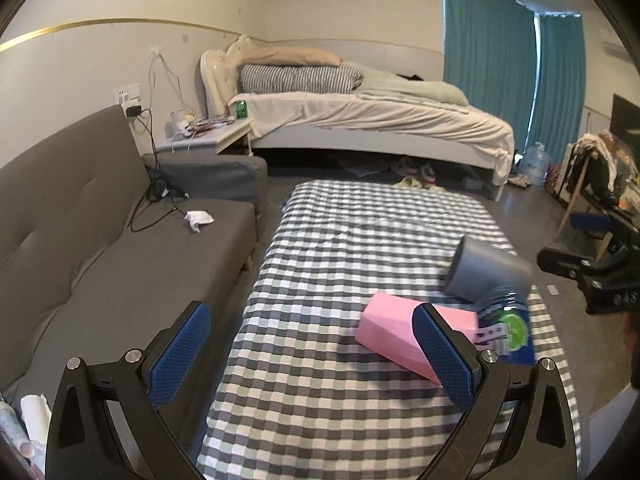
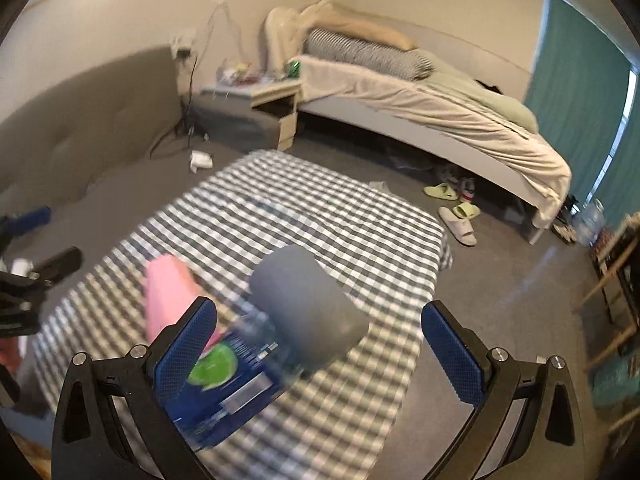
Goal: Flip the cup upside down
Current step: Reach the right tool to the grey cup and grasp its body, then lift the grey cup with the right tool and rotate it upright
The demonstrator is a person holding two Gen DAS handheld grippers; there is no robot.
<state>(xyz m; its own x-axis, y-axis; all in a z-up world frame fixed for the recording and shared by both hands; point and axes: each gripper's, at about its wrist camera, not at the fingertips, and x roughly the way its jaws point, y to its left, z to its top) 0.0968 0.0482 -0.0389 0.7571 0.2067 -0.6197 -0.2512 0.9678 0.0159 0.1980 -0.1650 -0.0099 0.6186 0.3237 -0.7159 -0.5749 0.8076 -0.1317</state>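
Observation:
A grey cup [image 2: 306, 312] lies tilted on its side on the checkered tablecloth [image 2: 320, 216], leaning on a blue plastic packet [image 2: 228, 384]. It also shows in the left wrist view [image 1: 486, 272] at the right. My right gripper [image 2: 318, 344] is open, its blue pads on either side of the cup and apart from it; the view is blurred. My left gripper [image 1: 312, 352] is open and empty over the table's near left edge, with its right pad in front of a pink block [image 1: 394, 330].
The pink block [image 2: 170, 292] and the blue packet [image 1: 506, 328] lie beside the cup. A grey sofa [image 1: 100, 248] stands left of the table. A bed [image 1: 360, 120] and nightstand [image 1: 208, 138] stand behind. Slippers [image 2: 460, 216] lie on the floor. The right gripper's body [image 1: 592, 276] is at the right edge.

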